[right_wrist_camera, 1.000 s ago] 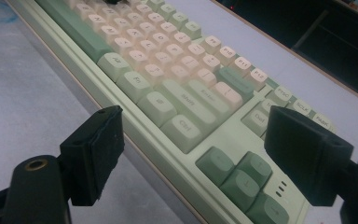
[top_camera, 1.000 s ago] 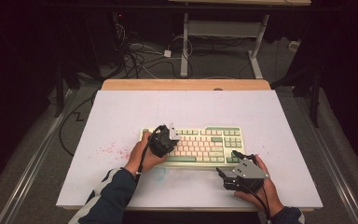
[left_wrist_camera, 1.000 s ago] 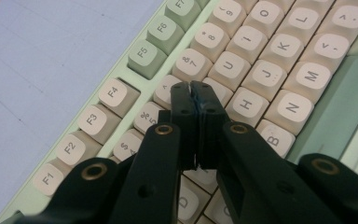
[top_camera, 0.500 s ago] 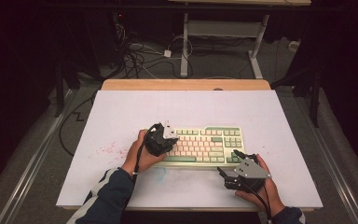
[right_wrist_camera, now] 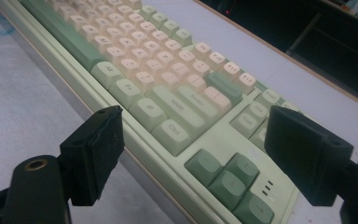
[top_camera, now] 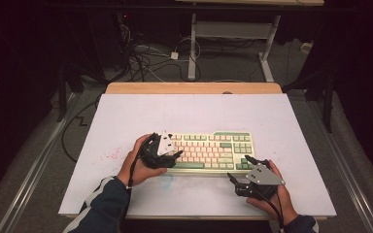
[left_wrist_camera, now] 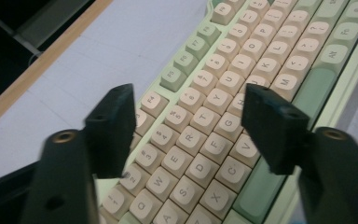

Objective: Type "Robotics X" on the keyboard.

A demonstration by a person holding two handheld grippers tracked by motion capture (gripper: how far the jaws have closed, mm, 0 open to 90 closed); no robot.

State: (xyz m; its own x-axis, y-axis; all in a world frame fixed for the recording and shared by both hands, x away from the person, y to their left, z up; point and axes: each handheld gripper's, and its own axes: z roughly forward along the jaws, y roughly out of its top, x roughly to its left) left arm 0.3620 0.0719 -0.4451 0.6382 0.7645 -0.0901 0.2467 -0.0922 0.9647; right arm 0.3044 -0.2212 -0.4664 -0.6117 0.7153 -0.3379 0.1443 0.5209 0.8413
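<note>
Dark room; keyboard [top_camera: 213, 150] corner under left gripper [top_camera: 171, 154]

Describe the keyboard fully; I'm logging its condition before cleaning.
The keyboard is a compact plastic board with a pale green case, cream letter keys and green modifier, arrow and function keys. It lies flat on the white table, long side towards the person. No caps look missing. The left gripper hovers open over its left end; the right gripper sits open at its near right corner.
</note>
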